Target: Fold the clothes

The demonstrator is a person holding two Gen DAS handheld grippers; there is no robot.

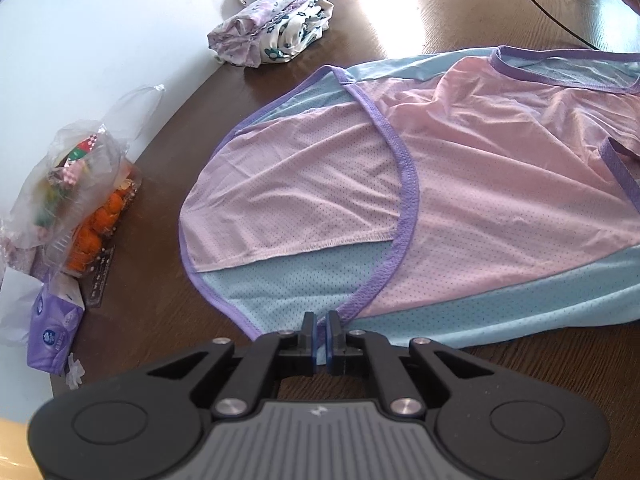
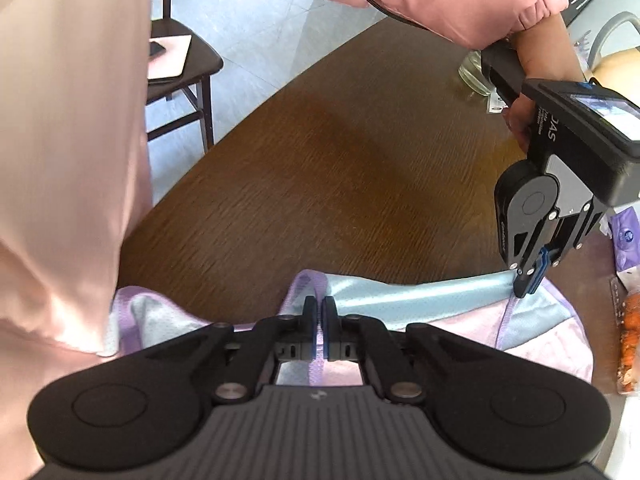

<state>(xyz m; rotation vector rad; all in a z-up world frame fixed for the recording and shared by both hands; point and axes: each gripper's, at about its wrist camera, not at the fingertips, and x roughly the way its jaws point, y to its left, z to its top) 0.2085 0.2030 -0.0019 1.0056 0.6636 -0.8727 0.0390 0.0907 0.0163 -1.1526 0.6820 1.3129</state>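
Observation:
A pink and light-blue mesh garment with purple trim lies spread on the brown wooden table. My left gripper is shut at the garment's near blue edge. In the right wrist view the same left gripper pinches the blue hem, which runs taut across. My right gripper is shut on the purple trim, and the strap shows between its fingers. A bunched part of the garment lies to the left, partly hidden by a pink sleeve.
A folded floral pile sits at the back of the table. A plastic bag of fruit and a purple tissue pack line the left edge. A black cable crosses the far right. A dark chair stands beyond the table.

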